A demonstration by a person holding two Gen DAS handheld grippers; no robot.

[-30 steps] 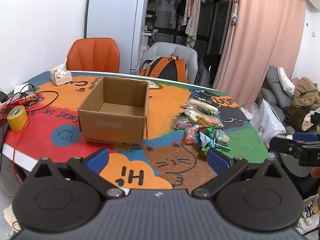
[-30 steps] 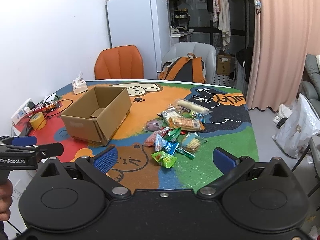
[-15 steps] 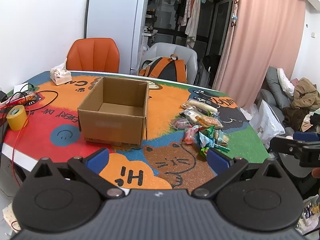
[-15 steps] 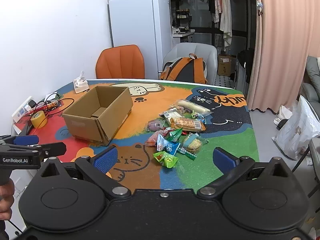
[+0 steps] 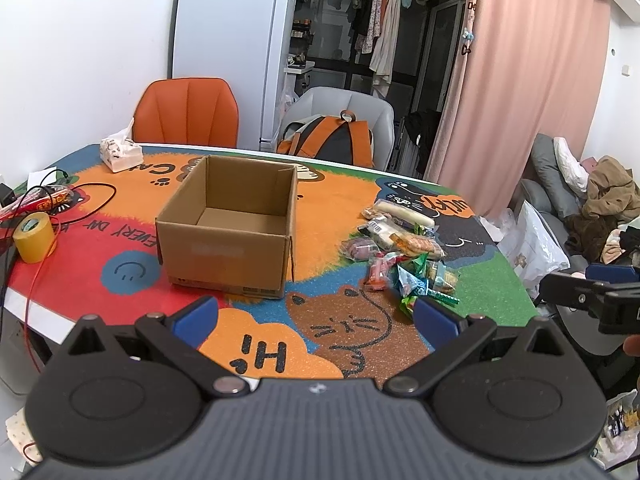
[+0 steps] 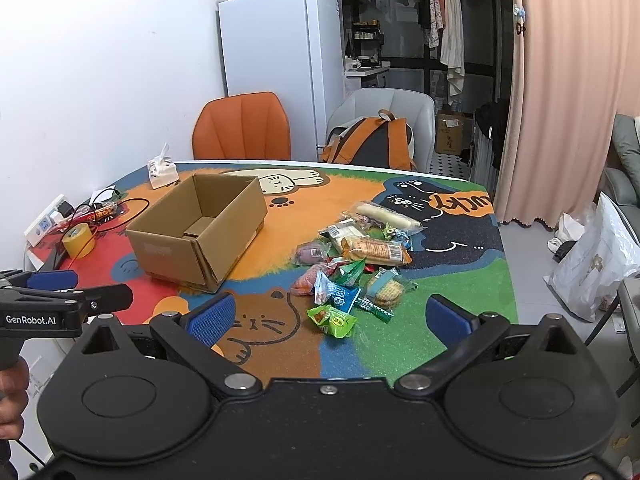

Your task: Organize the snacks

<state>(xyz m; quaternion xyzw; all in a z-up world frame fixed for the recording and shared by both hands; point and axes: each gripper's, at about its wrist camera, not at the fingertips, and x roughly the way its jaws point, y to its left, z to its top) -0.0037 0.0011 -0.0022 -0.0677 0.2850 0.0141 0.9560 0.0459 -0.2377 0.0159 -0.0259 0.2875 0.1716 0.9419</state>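
Right now the left gripper and the right gripper both hang wide apart and empty over the near edge of the table, with the snacks lying ahead in a pile, just right of the open box.

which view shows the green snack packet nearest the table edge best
The right wrist view: the green packet lies whole and unobstructed, in front of the snack pile. In the left wrist view, the left hand-held gripper's finger hides most of it, leaving a sliver.
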